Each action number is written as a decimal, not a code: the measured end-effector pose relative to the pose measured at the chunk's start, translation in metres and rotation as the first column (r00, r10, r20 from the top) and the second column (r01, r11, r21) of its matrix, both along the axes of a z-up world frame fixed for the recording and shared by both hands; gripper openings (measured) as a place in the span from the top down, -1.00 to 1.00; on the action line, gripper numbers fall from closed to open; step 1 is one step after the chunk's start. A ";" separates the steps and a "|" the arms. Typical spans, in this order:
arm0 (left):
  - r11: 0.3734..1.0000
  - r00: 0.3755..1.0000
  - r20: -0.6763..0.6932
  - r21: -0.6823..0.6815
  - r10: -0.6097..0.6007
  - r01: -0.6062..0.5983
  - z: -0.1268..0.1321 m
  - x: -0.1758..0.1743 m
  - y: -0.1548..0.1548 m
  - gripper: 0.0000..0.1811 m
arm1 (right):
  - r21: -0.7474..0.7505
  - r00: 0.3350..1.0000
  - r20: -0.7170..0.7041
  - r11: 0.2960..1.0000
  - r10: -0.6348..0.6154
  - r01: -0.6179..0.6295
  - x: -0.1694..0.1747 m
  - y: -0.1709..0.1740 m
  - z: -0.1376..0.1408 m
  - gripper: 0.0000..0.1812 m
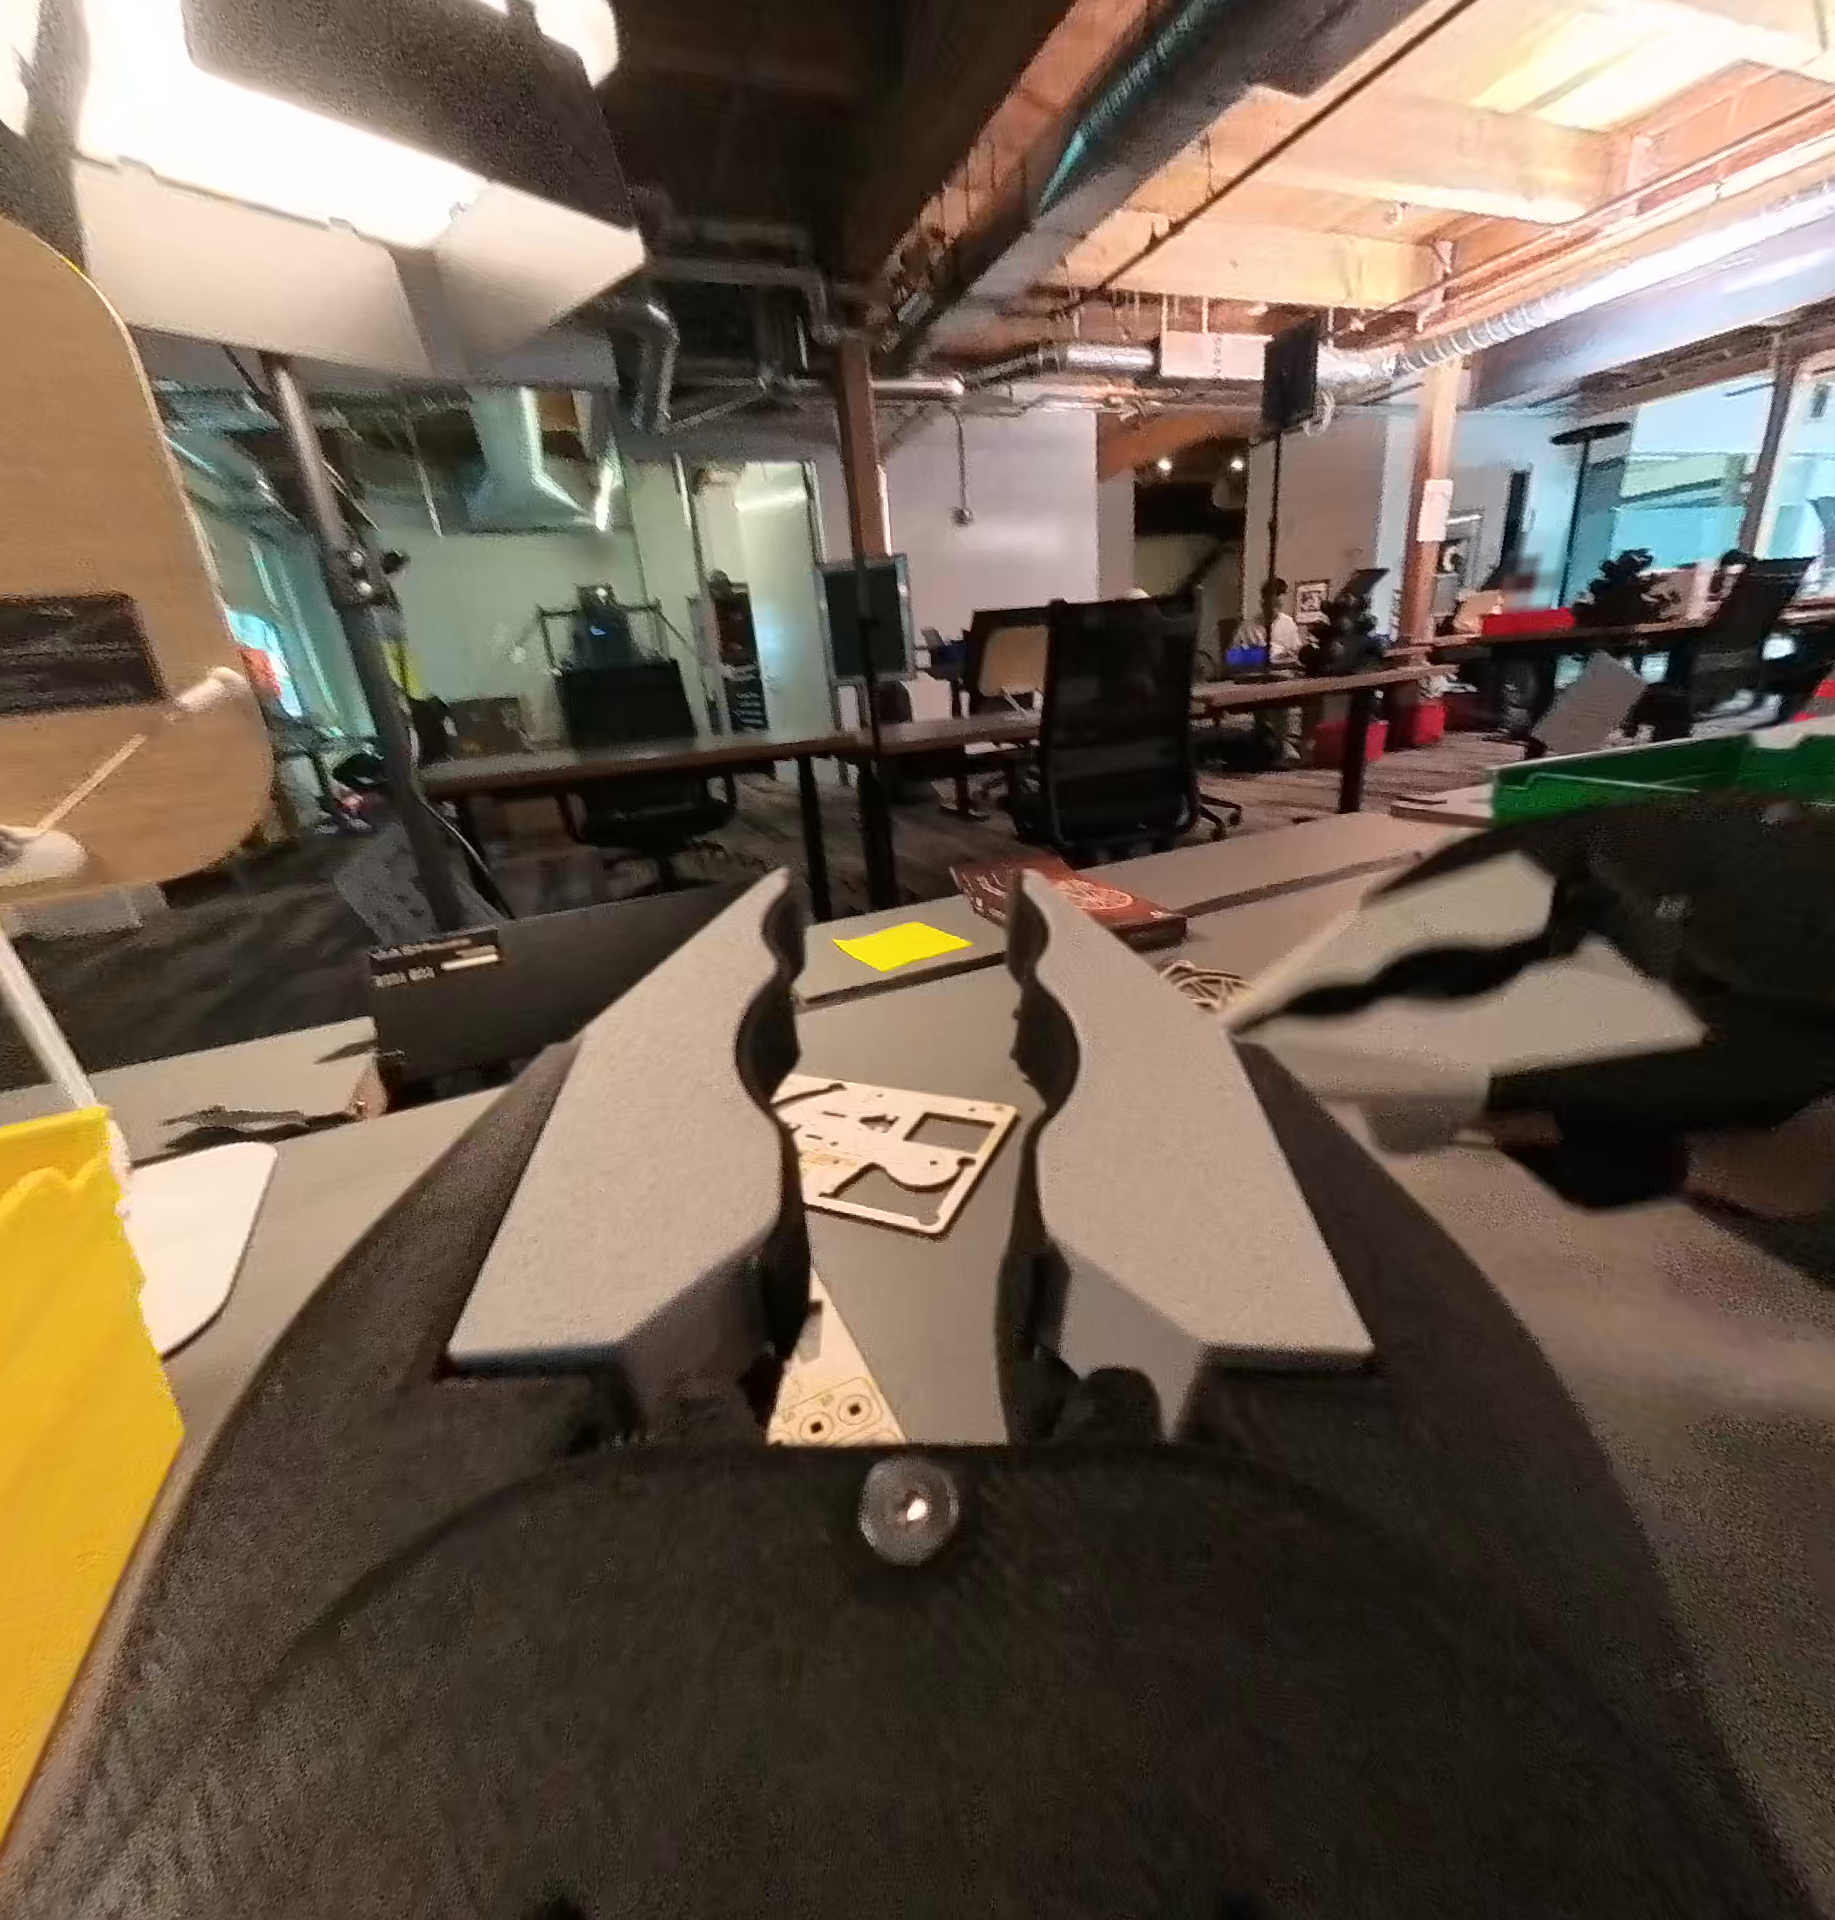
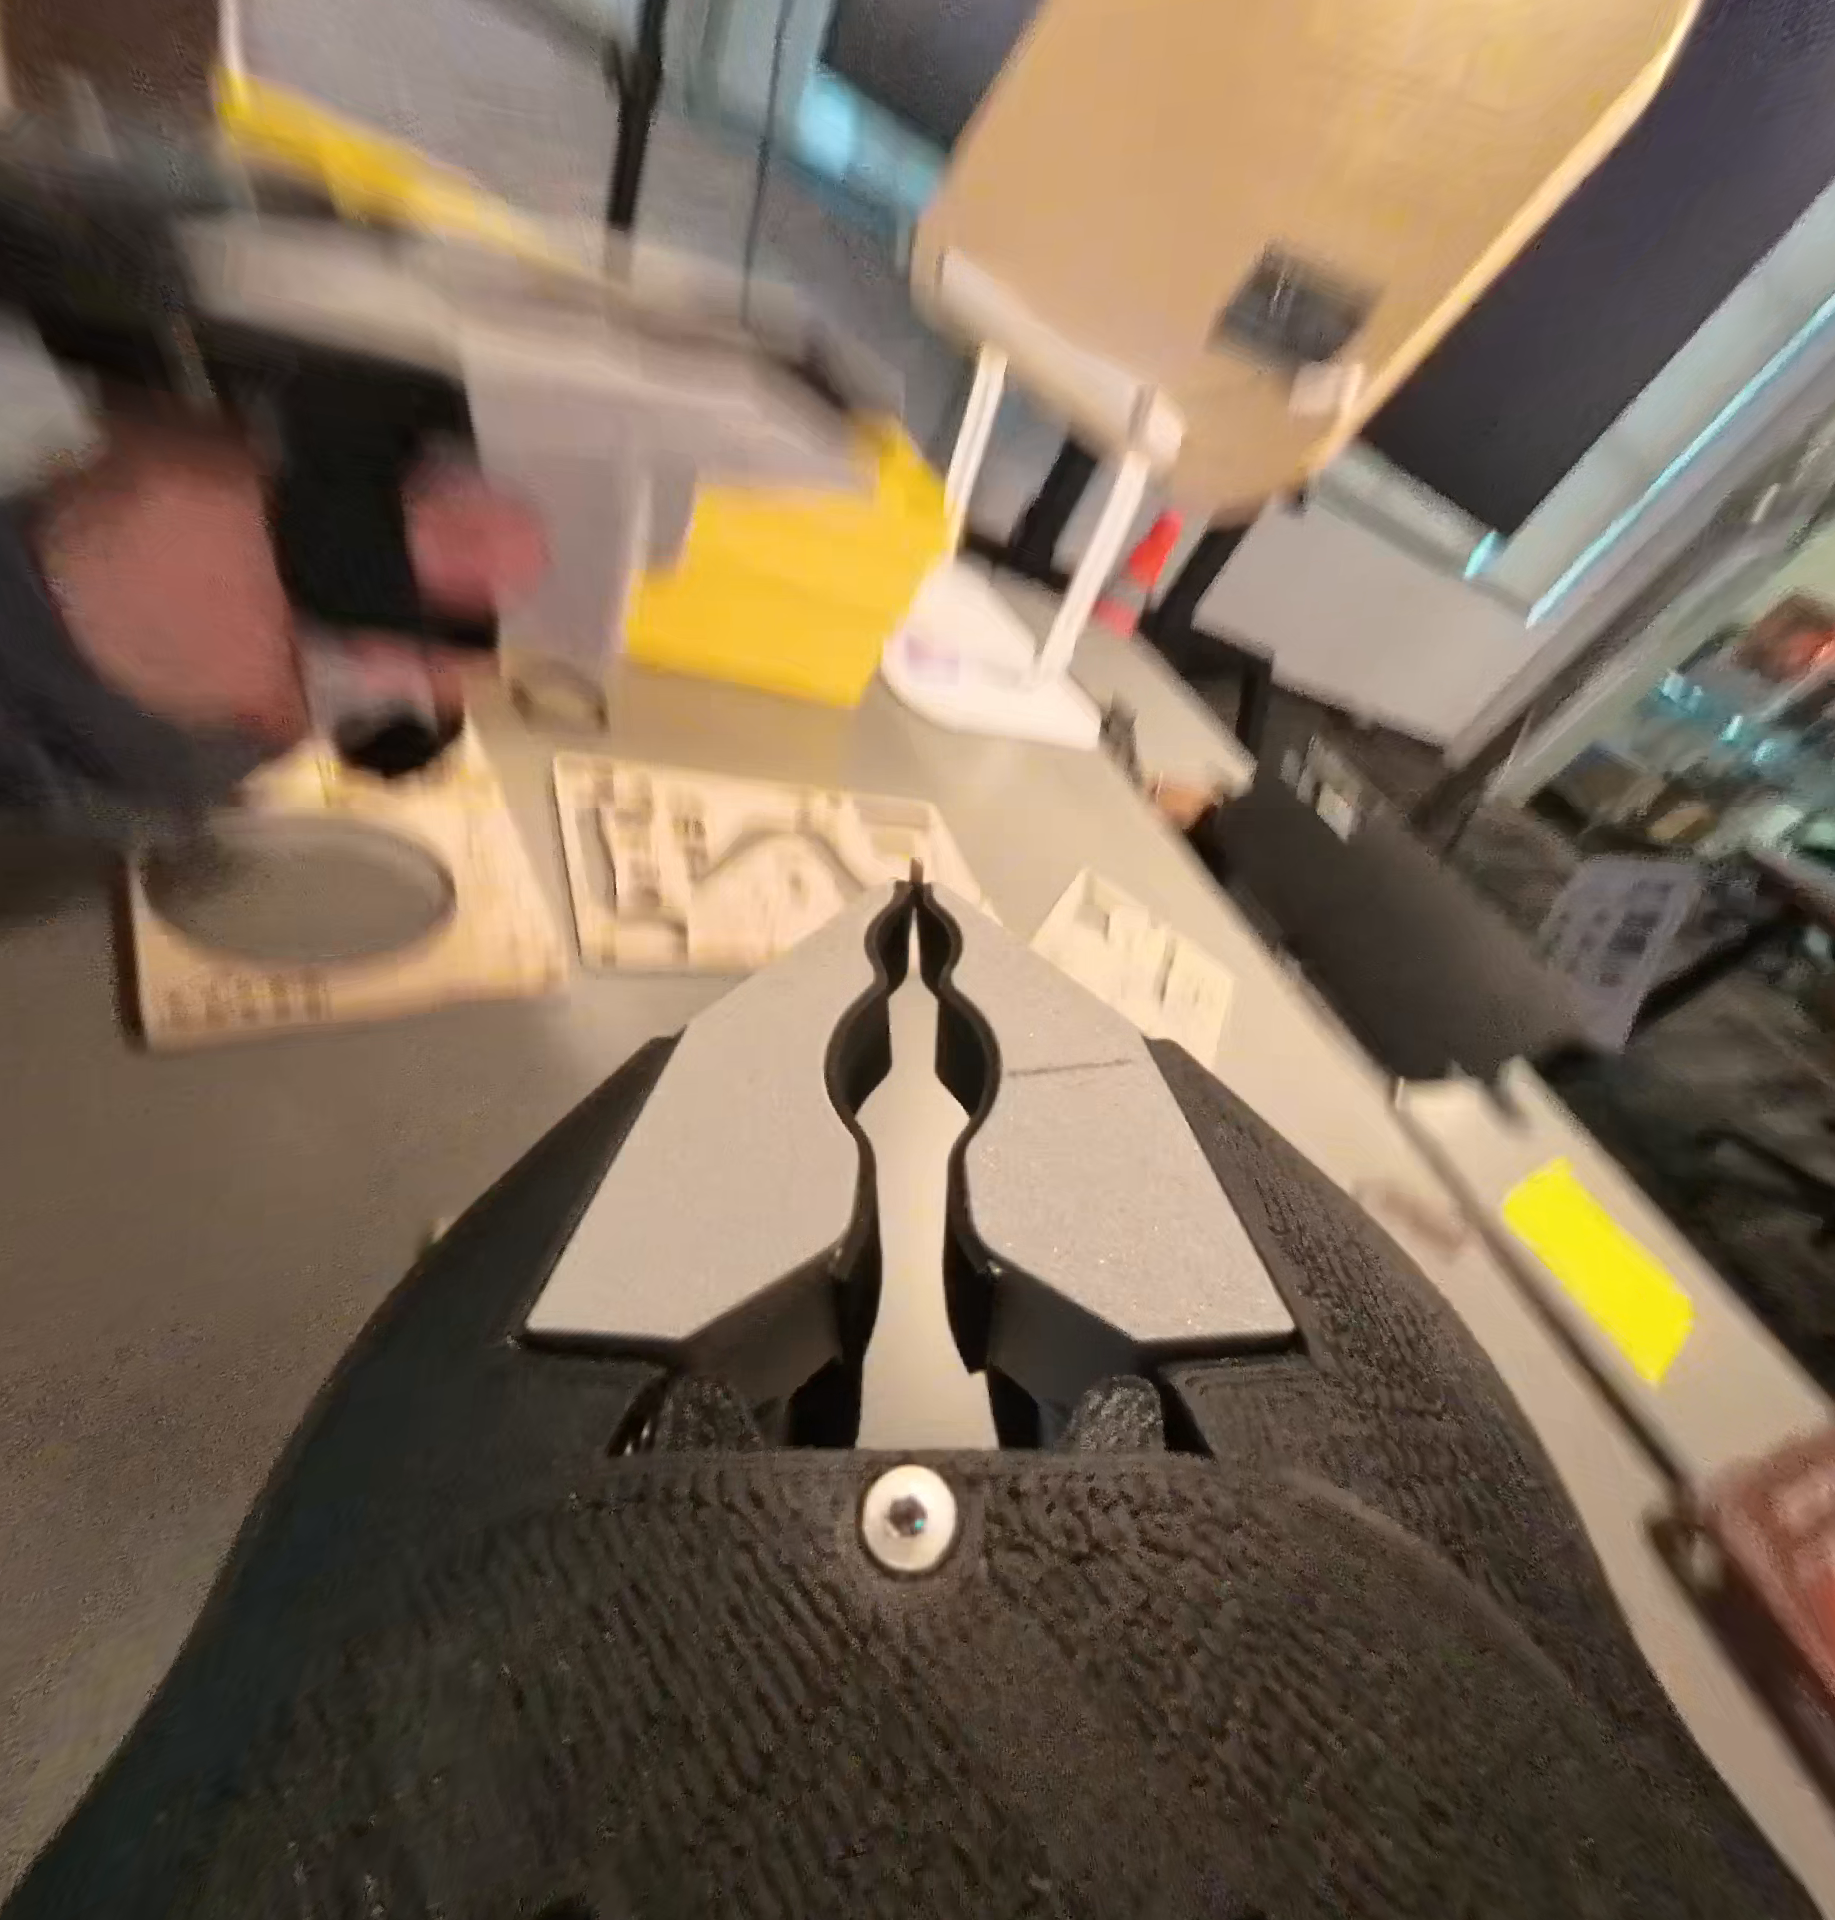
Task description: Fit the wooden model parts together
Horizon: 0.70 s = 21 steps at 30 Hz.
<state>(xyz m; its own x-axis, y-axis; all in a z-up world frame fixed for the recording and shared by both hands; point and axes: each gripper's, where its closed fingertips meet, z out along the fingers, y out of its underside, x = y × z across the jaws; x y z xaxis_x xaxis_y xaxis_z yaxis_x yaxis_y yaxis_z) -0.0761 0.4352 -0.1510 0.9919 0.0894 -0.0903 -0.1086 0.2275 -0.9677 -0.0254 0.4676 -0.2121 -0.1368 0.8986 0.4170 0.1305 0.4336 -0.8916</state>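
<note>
My left gripper (image 1: 908, 914) is open and empty, held low over the grey table (image 1: 1578, 1382). A pale wooden sheet with cut-out parts (image 1: 897, 1153) lies on the table between its fingers, and another sheet (image 1: 835, 1403) shows near its base. My right gripper (image 2: 913, 902) is shut; a tiny dark sliver shows at its tips and I cannot tell what it is. It also shows at the right of the left wrist view (image 1: 1245, 1013). Ahead of it lie three wooden sheets: one with a large round hole (image 2: 497, 935), one in the middle (image 2: 747, 883), one to the right (image 2: 1141, 971).
A yellow bin (image 1: 40, 1403) (image 2: 778, 592) and a white lamp base (image 1: 196, 1236) (image 2: 986, 675) stand at the table's side. A yellow sticky note (image 1: 900, 943) (image 2: 1599, 1268), a dark red box (image 1: 1069, 899), a round laser-cut part (image 1: 1204, 982) and a green box (image 1: 1671, 774) are farther off. My right fingertips sit around 8 centimetres from my left ones.
</note>
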 end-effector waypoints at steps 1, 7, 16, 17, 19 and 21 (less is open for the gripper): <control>1.000 1.000 0.004 0.003 0.014 -0.014 -0.001 -0.001 0.000 0.64 | -0.002 0.997 -0.071 1.000 0.028 -0.029 -0.009 -0.011 0.028 1.00; 0.984 1.000 0.006 -0.177 0.017 -0.016 -0.040 -0.004 0.021 0.63 | 0.131 0.939 0.119 0.933 0.322 -0.336 -0.128 -0.094 0.142 1.00; 0.969 0.998 -0.061 -0.246 0.016 -0.030 -0.050 0.000 0.024 0.63 | -0.138 0.560 0.764 0.930 0.319 -0.342 -0.251 -0.154 0.034 0.17; 0.966 0.998 -0.053 -0.256 0.016 -0.029 -0.052 -0.001 0.024 0.64 | -0.120 0.545 0.790 0.943 0.280 -0.311 -0.256 -0.150 0.025 0.09; 0.964 0.999 -0.032 -0.267 0.008 -0.016 -0.055 -0.001 0.026 0.64 | -0.017 0.531 0.830 0.960 0.170 -0.280 -0.263 -0.134 0.008 -0.17; 0.960 1.000 -0.014 -0.282 -0.003 -0.001 -0.058 0.000 0.027 0.64 | 0.118 0.513 0.857 0.954 0.043 -0.277 -0.266 -0.114 -0.006 -0.41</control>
<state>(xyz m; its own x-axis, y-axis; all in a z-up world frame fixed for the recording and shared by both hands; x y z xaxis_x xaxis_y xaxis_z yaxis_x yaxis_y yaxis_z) -0.0764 0.4625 -0.2087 0.9904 0.0574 -0.1256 -0.1226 -0.0539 -0.9910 -0.2912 0.3531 -0.2178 -0.6577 0.7268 0.1979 0.6712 0.6847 -0.2840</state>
